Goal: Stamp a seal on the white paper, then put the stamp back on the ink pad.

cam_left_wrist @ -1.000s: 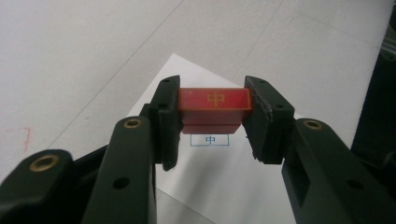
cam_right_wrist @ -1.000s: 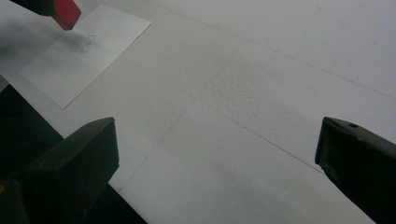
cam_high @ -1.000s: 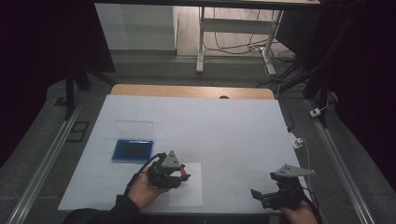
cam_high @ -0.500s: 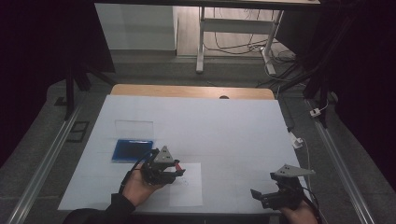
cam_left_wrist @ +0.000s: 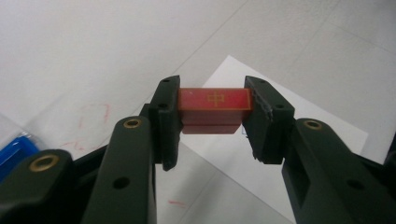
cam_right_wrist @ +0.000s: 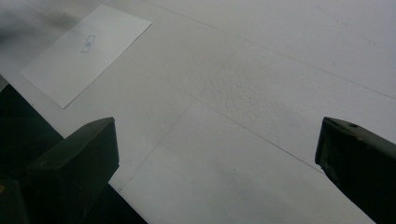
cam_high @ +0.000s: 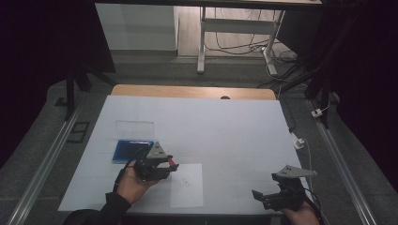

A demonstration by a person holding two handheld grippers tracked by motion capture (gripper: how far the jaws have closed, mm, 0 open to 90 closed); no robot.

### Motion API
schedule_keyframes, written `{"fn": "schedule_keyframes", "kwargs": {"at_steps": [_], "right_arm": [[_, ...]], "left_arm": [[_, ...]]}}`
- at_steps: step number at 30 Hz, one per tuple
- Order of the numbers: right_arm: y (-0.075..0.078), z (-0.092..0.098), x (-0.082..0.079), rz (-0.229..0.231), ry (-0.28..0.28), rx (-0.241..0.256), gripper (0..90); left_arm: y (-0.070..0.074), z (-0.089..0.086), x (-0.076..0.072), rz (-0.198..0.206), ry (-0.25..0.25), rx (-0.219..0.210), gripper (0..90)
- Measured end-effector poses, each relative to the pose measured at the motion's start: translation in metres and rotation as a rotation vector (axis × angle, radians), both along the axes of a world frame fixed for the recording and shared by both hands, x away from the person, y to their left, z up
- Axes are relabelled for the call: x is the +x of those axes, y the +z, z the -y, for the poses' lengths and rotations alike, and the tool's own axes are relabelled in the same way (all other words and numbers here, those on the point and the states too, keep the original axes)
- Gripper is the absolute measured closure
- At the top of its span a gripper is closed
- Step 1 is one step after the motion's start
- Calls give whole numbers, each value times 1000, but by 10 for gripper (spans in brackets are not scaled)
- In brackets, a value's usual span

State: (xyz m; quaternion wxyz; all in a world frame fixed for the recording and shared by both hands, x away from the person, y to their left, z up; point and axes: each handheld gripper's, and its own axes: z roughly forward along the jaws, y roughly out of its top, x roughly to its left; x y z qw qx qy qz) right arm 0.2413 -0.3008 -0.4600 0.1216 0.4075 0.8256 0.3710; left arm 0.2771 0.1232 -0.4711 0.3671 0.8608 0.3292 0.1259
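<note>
Left tongs (cam_left_wrist: 212, 126): clenched on a small red block (cam_left_wrist: 214, 103) with a gold mark, held above the white paper sheet (cam_high: 187, 184).
Right tongs (cam_right_wrist: 215, 163): released, jaws wide apart, over bare worktop (cam_high: 225, 126).
Blue tray (cam_high: 131, 150): on worktop, beside left hand (cam_high: 131, 185).

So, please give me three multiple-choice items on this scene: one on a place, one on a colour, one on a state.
1. Where does the blue tray lie on the table?
A. far right corner
B. left, beside the left hand-held gripper
C. on the white paper

2. What colour is the block between the jaws?
A. red
B. green
C. white

3. What state is the right hand-held gripper in?
A. shut on paper
B. shut on the block
C. open

Key: 1 B, the high view shows the tray left of that gripper. 2 A, the left gripper view shows it red. 3 C, its jaws stand wide apart with nothing between.
</note>
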Motion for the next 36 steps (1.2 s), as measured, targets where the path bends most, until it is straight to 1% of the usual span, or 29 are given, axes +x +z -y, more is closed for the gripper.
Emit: {"fn": "schedule_keyframes", "kwargs": {"at_steps": [9, 25, 36], "right_arm": [[0, 1, 0, 0, -4, 2, 0], [0, 1, 0, -3, -5, 9, 0], [0, 1, 0, 0, -5, 8, 0]], "left_arm": [[4, -17, 3, 7, 51, -9, 585], [8, -42, 9, 16, 124, -27, 585], [8, -63, 14, 23, 195, -40, 585]]}}
